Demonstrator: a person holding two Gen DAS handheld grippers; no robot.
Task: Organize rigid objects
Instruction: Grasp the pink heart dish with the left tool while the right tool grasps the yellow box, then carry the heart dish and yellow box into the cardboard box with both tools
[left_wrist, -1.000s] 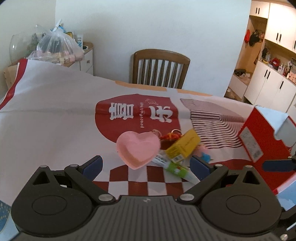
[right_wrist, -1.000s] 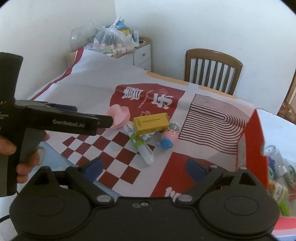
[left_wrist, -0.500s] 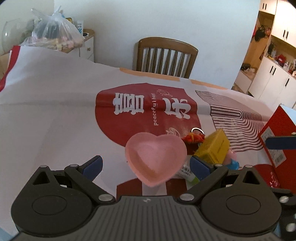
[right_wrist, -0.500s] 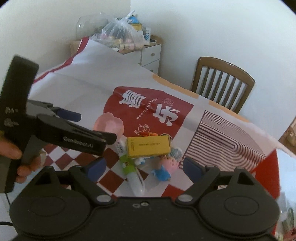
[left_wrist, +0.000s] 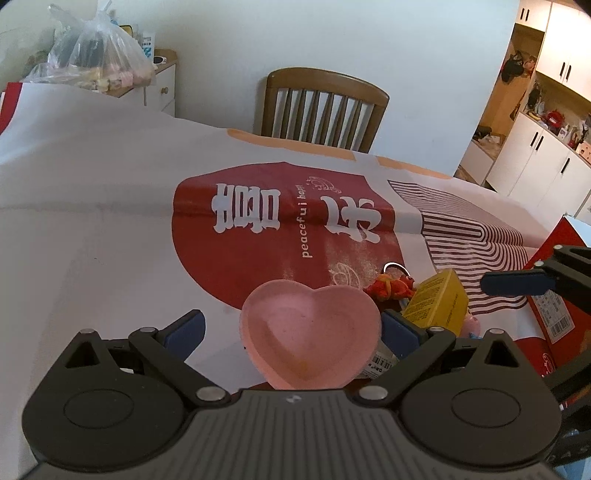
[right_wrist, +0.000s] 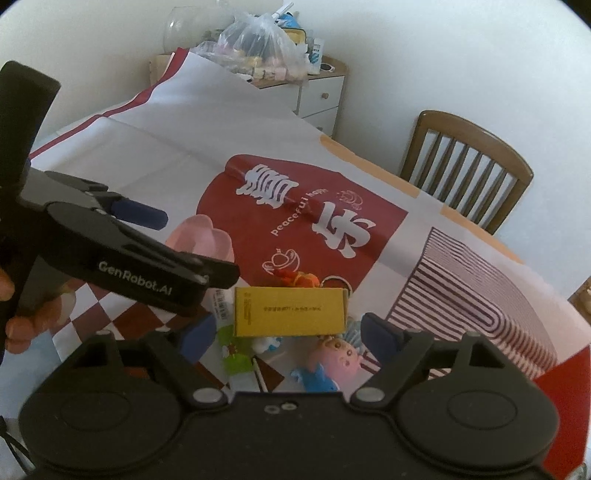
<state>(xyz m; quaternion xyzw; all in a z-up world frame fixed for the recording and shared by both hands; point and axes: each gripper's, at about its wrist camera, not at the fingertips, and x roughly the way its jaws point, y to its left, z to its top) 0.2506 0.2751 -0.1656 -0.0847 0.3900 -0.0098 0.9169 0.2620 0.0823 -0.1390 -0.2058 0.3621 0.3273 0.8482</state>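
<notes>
Two claws are in your hands, both angled down at the cluster of small things on the bench. Your left claw (left_wrist: 291, 328) is spread, its blue pads flanking the pink heart dish (left_wrist: 310, 338) without pressing it. Your right claw (right_wrist: 286, 332) is also spread but has just been closing; the yellow box (right_wrist: 290, 312) lies between and just beyond its pads, untouched. Nearest that box, toward you, lie a pink pig figure (right_wrist: 338, 358), a blue toy (right_wrist: 316, 376) and a green-and-white tube (right_wrist: 231, 352); behind it sits an orange keychain (right_wrist: 297, 278) with a metal ring. All rest on the printed red-and-white cloth (left_wrist: 110, 240) covering the bench. A red carton (left_wrist: 554, 314) stands at the right edge. A wooden chair (left_wrist: 325, 107) stands at the far edge.
</notes>
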